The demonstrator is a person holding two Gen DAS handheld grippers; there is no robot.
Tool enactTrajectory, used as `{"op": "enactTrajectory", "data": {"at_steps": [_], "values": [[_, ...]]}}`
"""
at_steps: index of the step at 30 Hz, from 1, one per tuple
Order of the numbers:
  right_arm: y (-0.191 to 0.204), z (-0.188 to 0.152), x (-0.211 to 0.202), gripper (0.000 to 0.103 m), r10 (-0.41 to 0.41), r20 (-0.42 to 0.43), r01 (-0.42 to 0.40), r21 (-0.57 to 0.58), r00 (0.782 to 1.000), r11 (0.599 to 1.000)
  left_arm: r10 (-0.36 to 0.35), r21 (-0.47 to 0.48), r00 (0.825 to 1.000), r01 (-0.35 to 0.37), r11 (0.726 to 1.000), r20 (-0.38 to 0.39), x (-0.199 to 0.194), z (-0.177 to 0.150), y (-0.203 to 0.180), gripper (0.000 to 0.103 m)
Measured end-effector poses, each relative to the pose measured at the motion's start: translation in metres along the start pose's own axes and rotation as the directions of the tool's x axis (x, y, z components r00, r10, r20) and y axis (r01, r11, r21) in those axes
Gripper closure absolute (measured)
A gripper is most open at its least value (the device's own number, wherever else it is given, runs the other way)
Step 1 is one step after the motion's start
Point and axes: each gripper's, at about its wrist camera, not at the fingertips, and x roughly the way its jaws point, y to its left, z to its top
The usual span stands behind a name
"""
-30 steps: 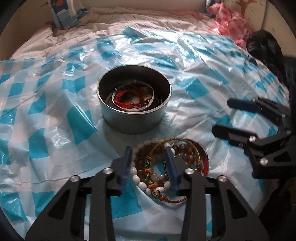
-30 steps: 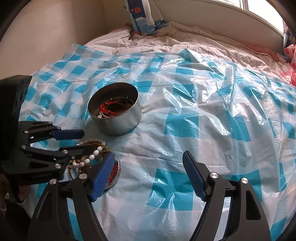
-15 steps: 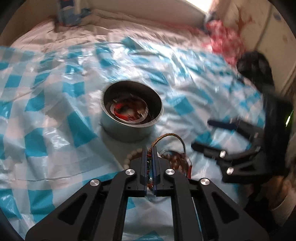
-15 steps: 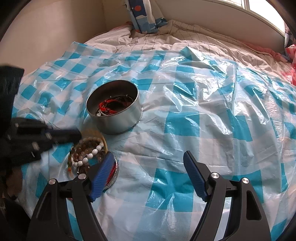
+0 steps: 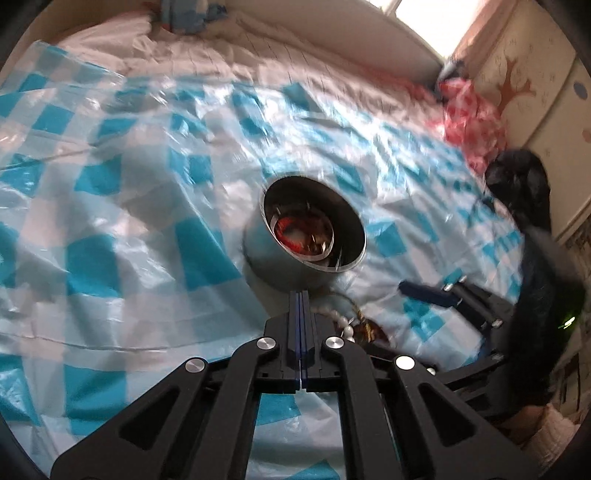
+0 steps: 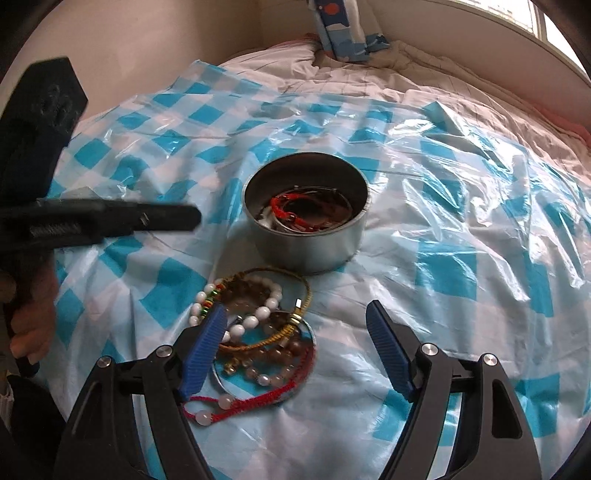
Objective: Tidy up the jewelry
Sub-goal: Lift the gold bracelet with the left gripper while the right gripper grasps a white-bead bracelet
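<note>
A round metal tin [image 6: 314, 254] with a red cord bracelet and other pieces inside stands on the blue-and-white checked plastic sheet [image 6: 461, 266]. In front of it lies a heap of bracelets [image 6: 258, 321]: white beads, brown beads, a woven brown cord and a red cord, partly on a shiny round lid [image 6: 309, 363]. My right gripper [image 6: 297, 314] is open just above this heap, its left pad over the white beads. My left gripper [image 6: 192, 218] is shut, left of the tin, with nothing seen between its pads. In the left wrist view it [image 5: 301, 295] points at the tin [image 5: 273, 258].
The sheet covers a bed with a pale quilt [image 6: 424, 74]. A blue patterned cloth [image 6: 343, 33] stands at the back wall. A red checked cloth [image 5: 469, 122], a black bundle [image 5: 517, 184] and a cabinet [image 5: 535, 81] lie to the right. A hand [image 6: 29, 317] holds the left gripper.
My left gripper closed over the bracelet heap, then drew away to the left and rolled, with nothing seen in it. My right gripper slid left over the heap, still open.
</note>
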Motion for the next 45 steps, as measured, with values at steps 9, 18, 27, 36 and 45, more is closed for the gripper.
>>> {"op": "enactTrajectory", "data": {"at_steps": [9,18,27,36,45], "values": [[-0.022,-0.006,-0.008,0.028,-0.007,0.003,0.006,0.07,1.0,0.998,0.142,0.1,0.988,-0.136,0.986,-0.057,0.036,-0.009,-0.021,0.068],[-0.027,-0.008,-0.007,0.028,-0.03,-0.005,0.03,0.088,1.0,0.996,0.037,0.067,0.999,-0.035,0.997,-0.021,0.012,-0.004,-0.015,0.096],[-0.007,0.005,0.009,0.029,0.039,-0.029,-0.038,0.031,0.999,0.999,0.023,-0.108,0.995,-0.012,0.994,0.098,-0.026,0.006,0.03,0.096],[0.018,0.013,0.044,0.048,0.093,-0.132,-0.1,-0.043,0.987,0.994,0.051,-0.12,0.994,-0.039,0.992,0.101,-0.028,0.007,0.035,0.096],[0.01,0.008,0.025,0.095,0.123,-0.08,-0.124,-0.007,0.989,0.992,0.058,-0.115,0.994,-0.046,0.992,0.097,-0.028,0.008,0.035,0.096]]}}
